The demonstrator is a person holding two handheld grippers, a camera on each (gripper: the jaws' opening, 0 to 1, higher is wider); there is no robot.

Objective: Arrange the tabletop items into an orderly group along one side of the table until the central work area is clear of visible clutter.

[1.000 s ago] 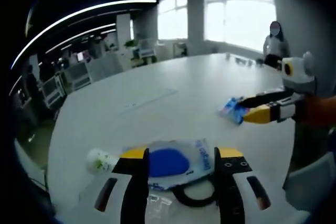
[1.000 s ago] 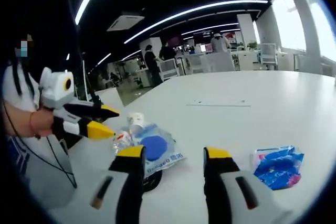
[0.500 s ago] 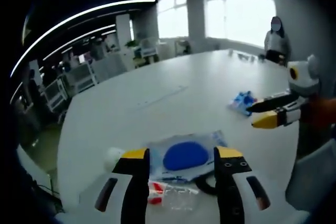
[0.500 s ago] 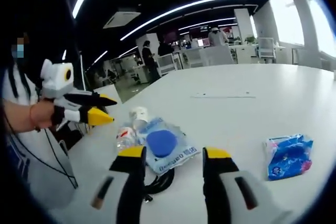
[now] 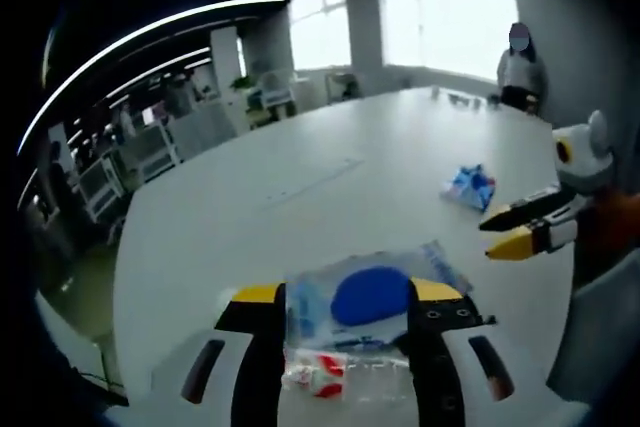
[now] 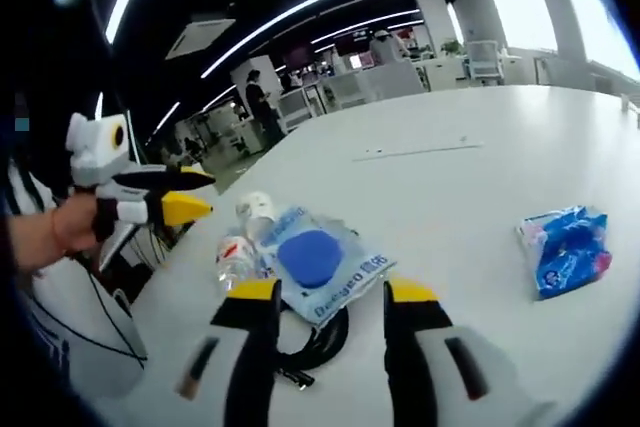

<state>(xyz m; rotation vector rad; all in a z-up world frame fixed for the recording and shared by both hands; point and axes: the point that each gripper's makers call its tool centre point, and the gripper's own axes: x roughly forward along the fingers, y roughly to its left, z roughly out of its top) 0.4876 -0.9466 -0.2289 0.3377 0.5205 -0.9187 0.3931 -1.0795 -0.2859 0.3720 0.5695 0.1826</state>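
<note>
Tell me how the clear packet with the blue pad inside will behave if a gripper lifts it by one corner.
The packet looks like thin film, so it will probably sag. Its blue pad seems soft and light. It overlaps a black cable, which might drag along.

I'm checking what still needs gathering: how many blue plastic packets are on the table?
2. One clear packet with a blue disc lies in the pile just ahead of the right gripper; one crumpled blue packet lies apart, alone on the table. Others could hide under the pile.

Black gripper [image 5: 340,312] jaws, yellow tips; white body.
</note>
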